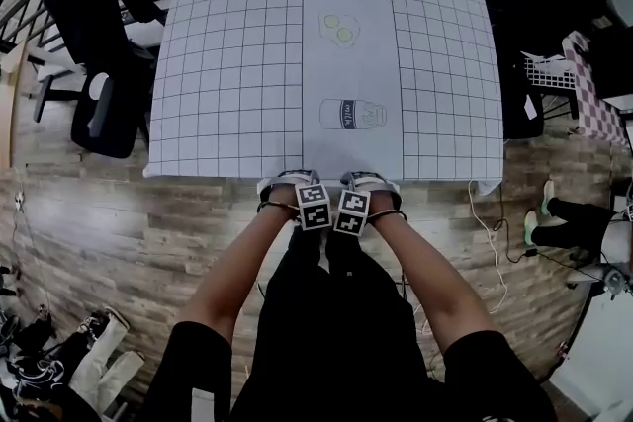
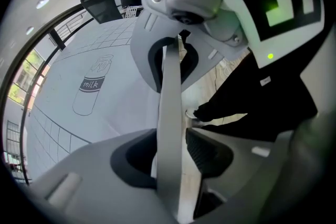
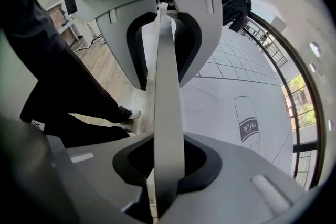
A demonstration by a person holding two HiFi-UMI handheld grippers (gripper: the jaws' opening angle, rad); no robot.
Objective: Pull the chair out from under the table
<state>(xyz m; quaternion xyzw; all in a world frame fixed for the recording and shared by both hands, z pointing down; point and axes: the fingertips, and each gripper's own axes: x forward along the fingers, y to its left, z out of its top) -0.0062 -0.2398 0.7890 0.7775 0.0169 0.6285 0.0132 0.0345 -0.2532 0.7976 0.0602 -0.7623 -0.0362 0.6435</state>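
Observation:
The chair is tucked under a table point(image 1: 237, 64) draped in a white checked cloth, and the head view shows nothing of it. Both grippers hang side by side at the table's near edge, pointing down: left gripper point(image 1: 289, 181), right gripper point(image 1: 368, 181). In the left gripper view a thin pale slat point(image 2: 169, 76), the chair back's top edge, runs between the jaws of the left gripper point(image 2: 173, 113); a gap shows beside the ribbed pad point(image 2: 206, 150). The same slat point(image 3: 167, 113) passes between the right gripper's point(image 3: 165, 97) jaws with dark gaps on both sides.
The cloth carries a printed milk bottle point(image 1: 352, 114) and food drawings point(image 1: 338, 29). A black office chair point(image 1: 99, 104) stands left of the table, with a curved black railing behind. A person's legs point(image 1: 569, 217) and a white cable point(image 1: 490, 242) are on the wooden floor at right.

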